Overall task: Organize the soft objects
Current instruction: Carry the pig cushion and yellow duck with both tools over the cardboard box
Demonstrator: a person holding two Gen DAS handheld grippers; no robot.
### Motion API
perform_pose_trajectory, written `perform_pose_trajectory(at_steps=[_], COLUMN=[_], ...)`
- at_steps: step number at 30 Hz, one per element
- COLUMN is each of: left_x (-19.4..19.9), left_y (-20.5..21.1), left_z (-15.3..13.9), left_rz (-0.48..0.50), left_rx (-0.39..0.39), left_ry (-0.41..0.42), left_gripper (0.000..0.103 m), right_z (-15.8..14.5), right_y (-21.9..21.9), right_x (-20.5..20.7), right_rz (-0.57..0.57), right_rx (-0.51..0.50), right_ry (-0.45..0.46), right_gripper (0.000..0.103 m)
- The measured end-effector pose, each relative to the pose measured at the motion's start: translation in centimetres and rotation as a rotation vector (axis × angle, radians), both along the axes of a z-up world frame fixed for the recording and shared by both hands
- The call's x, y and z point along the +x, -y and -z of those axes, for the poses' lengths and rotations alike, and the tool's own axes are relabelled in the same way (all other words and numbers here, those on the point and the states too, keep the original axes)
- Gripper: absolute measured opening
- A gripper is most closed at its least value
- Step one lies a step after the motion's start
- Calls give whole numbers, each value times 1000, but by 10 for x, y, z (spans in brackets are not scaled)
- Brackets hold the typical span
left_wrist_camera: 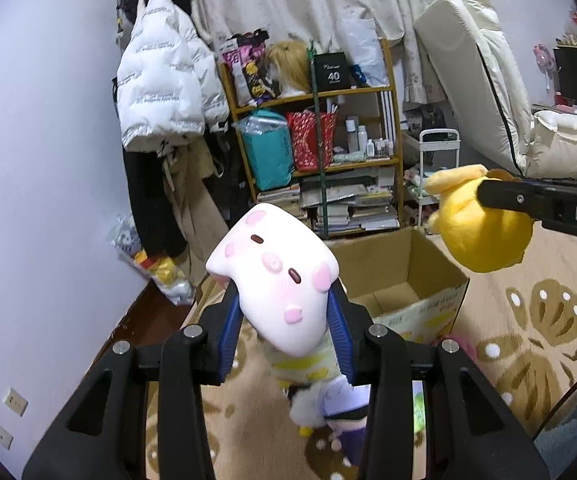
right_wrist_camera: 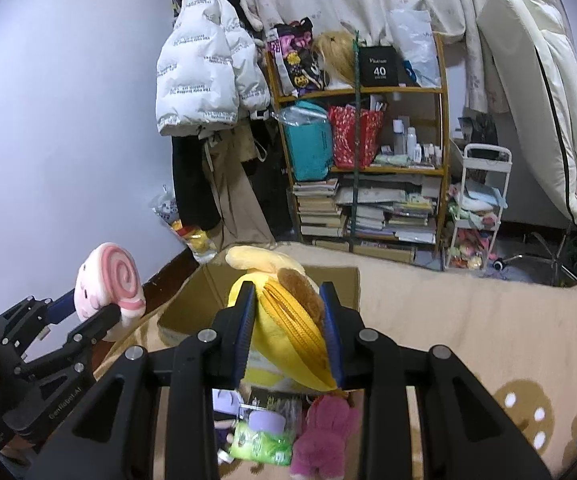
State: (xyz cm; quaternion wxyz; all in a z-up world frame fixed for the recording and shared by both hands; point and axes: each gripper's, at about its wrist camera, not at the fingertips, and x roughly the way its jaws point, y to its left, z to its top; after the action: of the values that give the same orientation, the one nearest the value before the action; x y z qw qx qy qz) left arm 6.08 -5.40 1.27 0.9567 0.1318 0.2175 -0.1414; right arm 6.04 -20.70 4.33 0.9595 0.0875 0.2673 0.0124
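Note:
My left gripper (left_wrist_camera: 284,320) is shut on a white and pink plush (left_wrist_camera: 276,280), held above the rug just left of an open cardboard box (left_wrist_camera: 392,284). The same plush shows a pink swirl in the right wrist view (right_wrist_camera: 108,284). My right gripper (right_wrist_camera: 290,324) is shut on a yellow plush with a zipper (right_wrist_camera: 284,328), held over the box (right_wrist_camera: 200,300). In the left wrist view the yellow plush (left_wrist_camera: 480,228) hangs at the box's right side. More soft toys lie on the rug below: a pink bunny (right_wrist_camera: 322,436) and a purple-haired doll (left_wrist_camera: 344,424).
A beige patterned rug (left_wrist_camera: 528,320) covers the floor. A wooden shelf (left_wrist_camera: 312,136) full of bags and books stands behind the box, with a hanging white jacket (left_wrist_camera: 164,84) to its left, a small white cart (right_wrist_camera: 476,208) and a folded mattress (left_wrist_camera: 484,92) to its right.

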Motion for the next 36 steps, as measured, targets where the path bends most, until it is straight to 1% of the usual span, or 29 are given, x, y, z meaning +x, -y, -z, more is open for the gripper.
perform_pose_trajectory(at_steps=[5,8,11,14,17,20,25,27,30,33,36], left_x=[11,19,29,39,50,56,66,68,68,69,72], left_y=[19,27,33,36,37,37,35,35,32,31,28], left_z=[-6,-5,-1,7,18,30,44,48,51,57,59], left_rz=[36,53,64,66,61,57,58,59,63,61,54], left_rx=[22,27,29,24,12,21,32,40,33,35,23], left_ry=[45,59,60,39,-2,-30,-72,-80,-89,-108,-124], left_gripper=[40,40,40,40,40,40,41,41,42,43,47], right_z=[-14,-16,-11,-3,8,22,49,54,60,66,71], right_y=[7,11,12,16,18,19,17,14,8,6,4], right_x=[15,24,31,39,46,53,64,66,66,69,71], right_rz=[0,-5,-7,-4,-1,-6,-44,-54,-64,-71,-75], right_rx=[-16,-21,-20,-5,14,31,68,59,43,48,46], right_ry=[37,51,47,38,31,23,-27,-40,-54,-68,-82], right_gripper=[33,34,34,34,34,34,34,34,35,35,35])
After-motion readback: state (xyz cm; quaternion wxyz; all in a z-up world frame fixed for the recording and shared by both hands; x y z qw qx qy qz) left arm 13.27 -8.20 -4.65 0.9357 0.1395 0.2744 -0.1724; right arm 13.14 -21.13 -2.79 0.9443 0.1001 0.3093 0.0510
